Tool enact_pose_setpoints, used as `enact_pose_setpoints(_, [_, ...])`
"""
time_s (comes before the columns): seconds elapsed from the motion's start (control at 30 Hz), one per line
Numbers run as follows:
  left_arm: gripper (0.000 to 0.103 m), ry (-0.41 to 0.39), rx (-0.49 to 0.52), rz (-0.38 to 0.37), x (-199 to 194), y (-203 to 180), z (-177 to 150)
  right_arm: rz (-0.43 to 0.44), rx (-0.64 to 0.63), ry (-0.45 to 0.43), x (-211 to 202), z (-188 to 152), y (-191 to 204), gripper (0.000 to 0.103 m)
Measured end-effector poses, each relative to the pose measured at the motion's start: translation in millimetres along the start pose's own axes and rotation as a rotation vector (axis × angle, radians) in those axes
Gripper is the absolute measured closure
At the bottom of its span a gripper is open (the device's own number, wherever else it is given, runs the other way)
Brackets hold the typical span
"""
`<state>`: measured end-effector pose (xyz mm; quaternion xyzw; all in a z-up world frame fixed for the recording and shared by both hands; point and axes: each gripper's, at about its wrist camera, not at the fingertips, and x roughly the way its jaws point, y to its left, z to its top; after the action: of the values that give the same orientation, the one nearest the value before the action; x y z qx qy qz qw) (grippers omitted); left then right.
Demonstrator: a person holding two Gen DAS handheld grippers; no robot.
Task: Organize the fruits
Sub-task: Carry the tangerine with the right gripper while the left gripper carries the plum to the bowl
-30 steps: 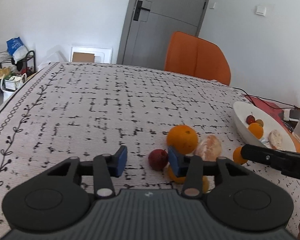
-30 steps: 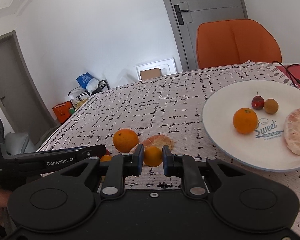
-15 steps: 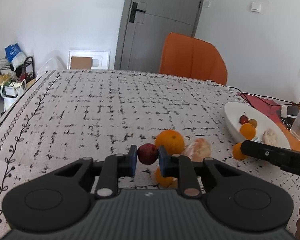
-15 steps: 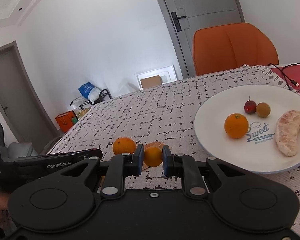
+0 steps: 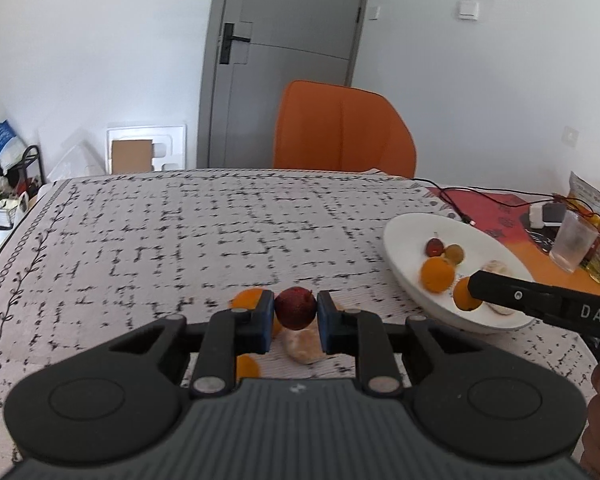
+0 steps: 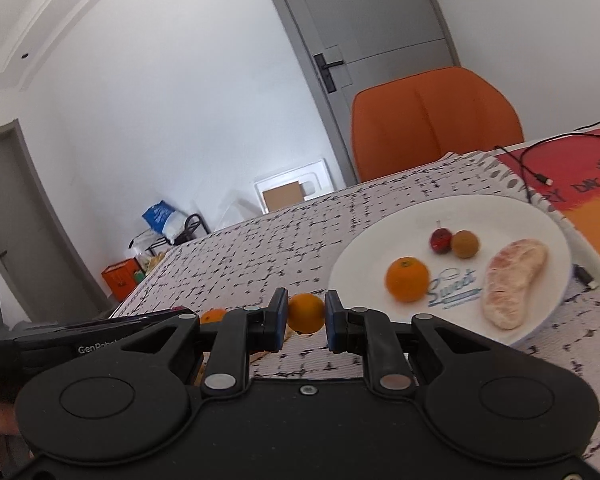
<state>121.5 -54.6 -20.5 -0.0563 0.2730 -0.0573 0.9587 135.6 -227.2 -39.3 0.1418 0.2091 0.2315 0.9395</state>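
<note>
Patterned cloth covered the bench (image 5: 148, 240), and above it the left tool (image 5: 296, 312) pinched a red fruit (image 5: 295, 307) while the right tool (image 6: 306, 314) pinched a small orange (image 6: 305, 313), both lifted clear, probably bound for the plate (image 6: 364, 248) already holding sorted fruit.

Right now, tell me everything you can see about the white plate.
The white plate is round, shallow and glossy, probably ceramic, with blue "Sweet" lettering printed inside. It sits flat on the patterned tablecloth by its right edge. On it lie a small orange, a red fruit, a brown fruit and a peeled citrus piece.
</note>
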Motion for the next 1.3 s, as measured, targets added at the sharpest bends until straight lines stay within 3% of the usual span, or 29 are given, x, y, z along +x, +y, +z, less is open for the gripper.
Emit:
enact_pose_setpoints(0.53, [0.082, 0.014, 0.092, -0.046, 17.8, -55.5, 6.0, -0.053, 0.098, -0.036, -18.7, -3.2, -53.1, 0.085])
enact_pose_setpoints(0.67, [0.082, 0.017, 0.111, -0.056, 23.3, -67.4, 7.0, -0.062, 0.120, -0.051, -21.7, -6.6, -63.5, 0.073])
enact_pose_setpoints(1.3, [0.082, 0.031, 0.199, -0.126, 46.3, -124.2, 9.3, -0.087, 0.159, -0.085, -43.3, -6.8, -93.7, 0.069])
